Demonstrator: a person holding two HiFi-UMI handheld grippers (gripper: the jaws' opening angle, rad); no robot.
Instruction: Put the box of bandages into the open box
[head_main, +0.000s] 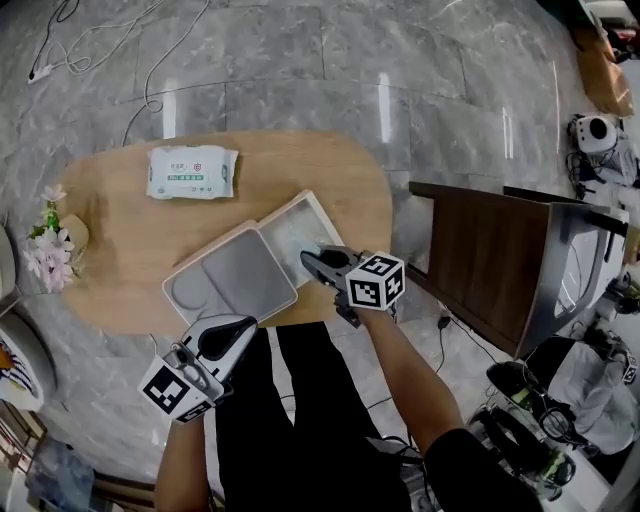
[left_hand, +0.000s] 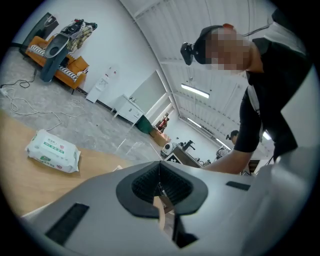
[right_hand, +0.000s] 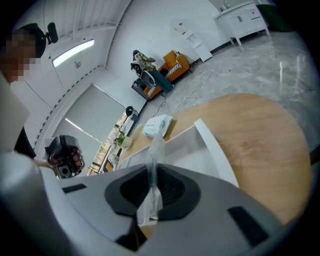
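Grey marble floor (head_main: 300, 60) surrounds an oval wooden table (head_main: 120, 275), beside a dark cabinet (head_main: 480, 260).

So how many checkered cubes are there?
2. One cube rides on the left gripper below the table's edge; the other cube on the right gripper, by the open box. None seem hidden.

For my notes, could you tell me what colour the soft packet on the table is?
The packet is white with green print; head view shows it best.

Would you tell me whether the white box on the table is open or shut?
Open: the box lies with both halves spread side by side on the table, insides facing up.
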